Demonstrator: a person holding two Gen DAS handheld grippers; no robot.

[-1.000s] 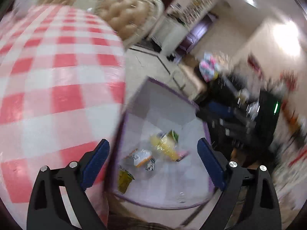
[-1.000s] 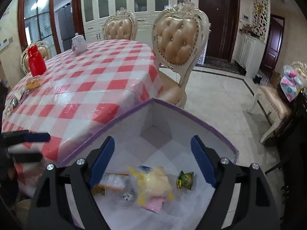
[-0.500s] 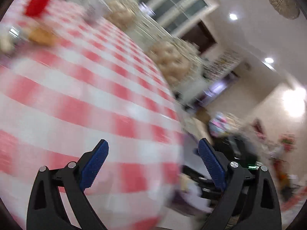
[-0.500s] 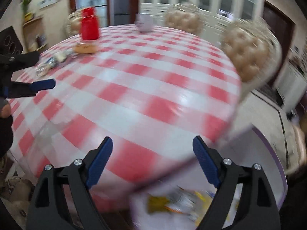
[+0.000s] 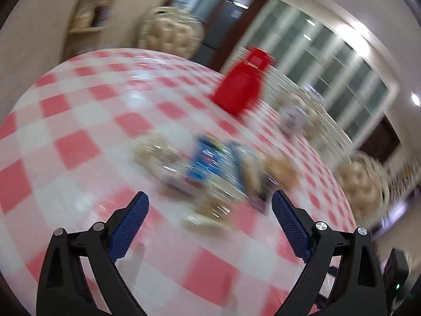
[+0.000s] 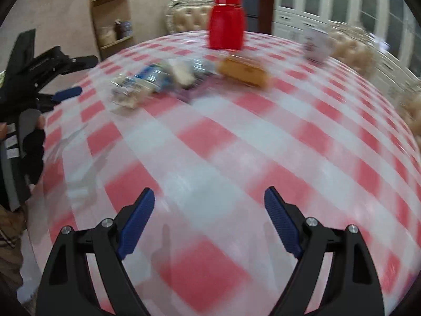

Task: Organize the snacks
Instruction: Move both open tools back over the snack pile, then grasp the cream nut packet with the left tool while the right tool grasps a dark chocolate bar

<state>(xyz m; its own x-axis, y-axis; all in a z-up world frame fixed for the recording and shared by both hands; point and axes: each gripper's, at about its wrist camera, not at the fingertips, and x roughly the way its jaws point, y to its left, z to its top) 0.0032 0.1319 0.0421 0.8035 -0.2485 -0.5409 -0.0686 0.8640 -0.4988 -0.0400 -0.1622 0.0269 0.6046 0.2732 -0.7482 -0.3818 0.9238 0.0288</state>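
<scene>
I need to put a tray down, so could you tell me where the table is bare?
Bare checked tablecloth lies between the right gripper and the snack packets. It is crowded around those packets, the bread and the red jug.

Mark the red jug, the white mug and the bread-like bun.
red jug (image 6: 225, 26), right wrist view, middle of its body
white mug (image 6: 314, 44), right wrist view, its side
bread-like bun (image 6: 243, 72), right wrist view, its top

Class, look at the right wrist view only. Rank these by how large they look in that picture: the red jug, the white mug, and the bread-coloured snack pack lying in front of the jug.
1. Red jug, clearly largest.
2. Bread-coloured snack pack.
3. White mug, smallest.

Motion blur smears the snack pack, so its lead over the mug is uncertain.
</scene>
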